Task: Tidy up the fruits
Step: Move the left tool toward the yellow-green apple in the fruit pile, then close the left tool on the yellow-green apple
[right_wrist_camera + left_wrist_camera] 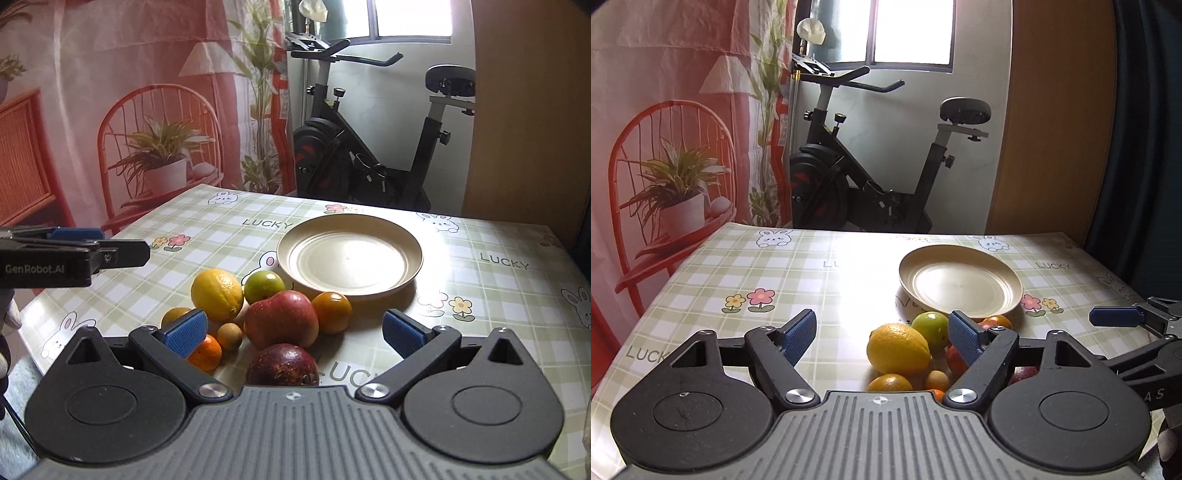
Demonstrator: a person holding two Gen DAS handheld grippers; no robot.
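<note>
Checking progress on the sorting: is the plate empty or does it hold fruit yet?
Empty. The plate shows only its bare cream surface; the lemon and other fruits lie on the tablecloth beside it.

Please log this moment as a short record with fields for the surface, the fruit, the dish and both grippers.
surface: checked green-and-white tablecloth with rabbit and flower prints
fruit: yellow lemon, round green fruit, large red apple, dark purple-red fruit, several small oranges, all clustered beside the dish
dish: round cream plate, nothing on it
left gripper: open, above the fruit pile
right gripper: open, holding nothing
</note>
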